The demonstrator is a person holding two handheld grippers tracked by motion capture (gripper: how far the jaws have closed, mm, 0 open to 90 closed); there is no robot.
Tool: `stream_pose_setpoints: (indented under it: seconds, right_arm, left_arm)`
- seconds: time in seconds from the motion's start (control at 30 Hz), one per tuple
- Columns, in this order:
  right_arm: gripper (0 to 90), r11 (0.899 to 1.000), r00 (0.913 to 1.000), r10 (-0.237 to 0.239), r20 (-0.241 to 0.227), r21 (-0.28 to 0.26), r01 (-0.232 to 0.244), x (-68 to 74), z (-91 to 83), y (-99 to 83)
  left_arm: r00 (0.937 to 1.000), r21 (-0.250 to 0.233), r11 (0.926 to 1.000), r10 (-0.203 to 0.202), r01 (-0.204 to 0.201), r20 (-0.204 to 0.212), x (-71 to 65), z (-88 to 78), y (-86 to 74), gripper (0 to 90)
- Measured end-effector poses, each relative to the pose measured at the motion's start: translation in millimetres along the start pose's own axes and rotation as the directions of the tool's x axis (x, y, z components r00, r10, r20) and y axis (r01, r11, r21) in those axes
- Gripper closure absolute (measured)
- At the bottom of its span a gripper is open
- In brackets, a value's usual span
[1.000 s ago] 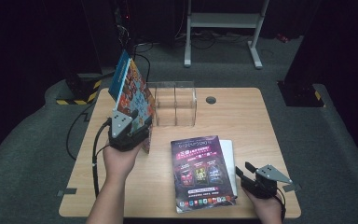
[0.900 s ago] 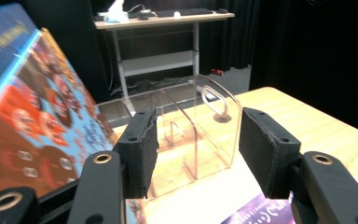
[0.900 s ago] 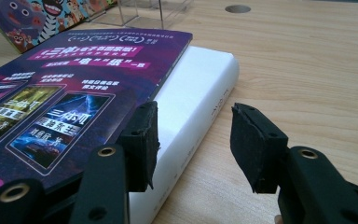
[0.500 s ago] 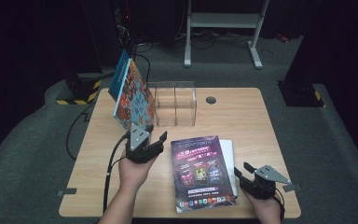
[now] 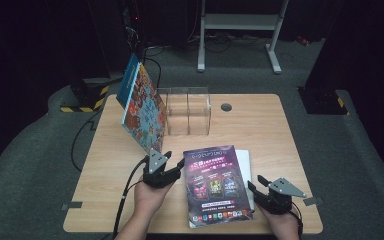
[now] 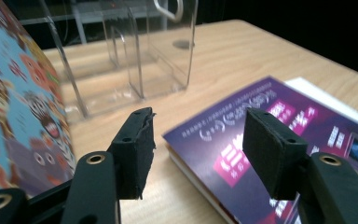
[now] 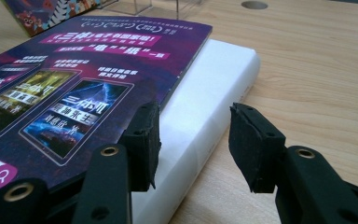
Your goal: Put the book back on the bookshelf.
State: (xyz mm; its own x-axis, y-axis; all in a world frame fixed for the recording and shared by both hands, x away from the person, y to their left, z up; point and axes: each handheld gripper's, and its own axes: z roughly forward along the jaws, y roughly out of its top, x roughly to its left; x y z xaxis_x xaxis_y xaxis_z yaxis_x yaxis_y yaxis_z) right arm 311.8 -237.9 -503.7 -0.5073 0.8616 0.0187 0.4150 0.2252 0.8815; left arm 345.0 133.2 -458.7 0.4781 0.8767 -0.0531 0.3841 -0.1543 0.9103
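Note:
A purple-covered book (image 5: 215, 185) lies flat on a thicker white book (image 5: 247, 167) at the table's front. A colourful illustrated book (image 5: 142, 107) leans tilted against a clear acrylic holder (image 5: 187, 112). My left gripper (image 5: 175, 159) is open and low over the table, at the purple book's (image 6: 270, 121) near left corner, with nothing between its jaws (image 6: 198, 140). My right gripper (image 5: 254, 182) is open at the white book's (image 7: 219, 88) right edge. Its jaws (image 7: 193, 140) have just been closing a little, with that edge between them, and the pads do not press on it.
A round cable hole (image 5: 225, 107) sits in the tabletop (image 5: 260, 130) behind the books. Bare wood extends to the right of the books and to the left of the left gripper. A cable trails from the left gripper off the front left edge.
My left gripper has come down and to the right, from the colourful book's lower edge to the purple book's corner. The right gripper has stayed in place.

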Motion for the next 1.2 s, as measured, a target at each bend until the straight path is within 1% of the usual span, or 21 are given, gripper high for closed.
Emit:
stream_pose_setpoints:
  seconds: [0.03,0.1,0.13,0.17,0.23,0.3,0.33,0.4,0.43,0.47,0.53,0.63,0.73,0.8,0.87,0.9,0.93,1.07,1.1,1.17,1.2]
  right_arm:
    - [53.4,1.000,1.0000,-0.003,-0.005,0.002,0.003,0.4,0.4,-0.3]
    - [53.6,1.000,0.9999,-0.010,-0.011,0.010,0.010,1.2,1.3,-0.9]
    - [53.5,1.000,0.9998,-0.011,-0.014,0.013,0.012,1.4,1.9,-0.9]
    - [53.1,1.000,0.9998,-0.012,-0.013,0.014,0.012,1.7,2.4,-0.9]
    - [51.9,1.000,0.9999,-0.012,-0.012,0.016,0.013,2.5,3.0,-0.8]
    - [51.6,1.000,0.9998,-0.018,-0.009,0.019,0.018,3.3,3.3,-0.8]
    - [51.2,1.000,0.9998,-0.021,-0.008,0.019,0.021,3.5,3.5,-0.8]
    - [50.5,0.999,0.9997,-0.025,-0.004,0.027,0.025,4.0,4.4,-0.5]
    - [50.2,0.999,0.9997,-0.024,0.000,0.029,0.024,4.5,5.0,-0.3]
    - [49.8,0.999,0.9997,-0.023,0.003,0.031,0.023,5.1,5.7,-0.1]
    - [49.6,0.999,0.9995,-0.031,0.011,0.037,0.031,6.3,7.2,0.1]
    - [47.6,0.999,0.9995,-0.016,0.027,0.041,0.014,7.1,8.0,1.1]
    - [47.4,0.999,0.9996,0.000,0.028,0.046,-0.002,6.6,8.6,2.2]
    - [47.9,0.999,0.9996,-0.002,0.029,0.050,0.001,6.5,9.0,2.1]
    - [48.4,0.999,0.9992,-0.010,0.038,0.050,0.008,8.0,9.3,1.5]
    - [48.8,0.999,0.9991,-0.015,0.040,0.050,0.012,8.4,9.3,1.5]
    - [49.8,0.999,0.9990,-0.014,0.043,0.051,0.012,9.1,9.4,1.6]
    - [53.9,0.998,0.9994,-0.014,0.032,0.056,0.012,12.7,9.3,2.3]
    - [54.1,0.998,0.9994,-0.023,0.026,0.062,0.022,16.1,9.8,3.2]
    - [53.7,0.996,0.9986,-0.051,0.012,0.068,0.050,23.3,11.2,4.9]
    - [53.2,0.995,0.9977,-0.068,0.010,0.072,0.067,27.8,11.7,5.8]
  left_arm:
    - [0.9999,0.018,0.9998,-0.007,0.007,0.007,-1.0,2.5,-3.9,41.7]
    - [0.9996,0.037,0.9991,-0.023,0.022,0.018,-2.2,5.6,-9.3,39.5]
    - [0.9988,0.051,0.9982,-0.033,0.032,0.036,-3.1,7.4,-12.8,39.2]
    - [0.9986,0.071,0.9972,-0.028,0.025,0.045,-5.3,10.1,-16.7,38.6]
    - [0.9989,0.105,0.9942,0.016,-0.021,0.045,-11.5,15.2,-24.6,37.5]
    - [0.9988,0.114,0.9930,0.025,-0.030,0.043,-14.2,16.8,-28.8,37.7]
    - [0.9981,0.122,0.9920,0.024,-0.031,0.056,-16.9,18.4,-32.8,37.7]
    - [0.9968,0.146,0.9875,0.051,-0.059,0.062,-20.1,20.7,-36.1,36.4]
    - [0.9963,0.151,0.9865,0.053,-0.063,0.068,-21.4,21.5,-37.8,36.1]
    - [0.9964,0.156,0.9862,0.045,-0.056,0.073,-22.5,21.9,-39.2,36.4]
    - [0.9958,0.161,0.9851,0.048,-0.060,0.078,-23.6,23.1,-42.0,36.7]
    - [0.9954,0.178,0.9824,0.040,-0.055,0.087,-23.9,24.9,-45.2,36.9]
    - [0.9952,0.177,0.9828,0.035,-0.051,0.091,-23.7,24.7,-47.4,36.9]
    - [0.9959,0.163,0.9854,0.035,-0.048,0.083,-23.6,24.1,-48.5,36.8]
    - [0.9963,0.157,0.9869,0.024,-0.037,0.083,-23.4,23.9,-49.8,37.0]
    - [0.9957,0.165,0.9861,0.005,-0.020,0.093,-23.3,24.1,-50.7,37.6]
    - [0.9953,0.168,0.9855,0.004,-0.020,0.096,-22.9,24.3,-51.2,38.3]
    - [0.9959,0.171,0.9847,0.019,-0.034,0.089,-23.3,24.4,-52.7,38.8]
    - [0.9961,0.172,0.9843,0.025,-0.039,0.084,-23.4,24.4,-53.3,38.8]
    - [0.9962,0.184,0.9809,0.051,-0.064,0.070,-23.1,24.6,-54.3,39.0]
    - [0.9969,0.187,0.9806,0.050,-0.061,0.060,-22.6,24.5,-54.8,39.1]
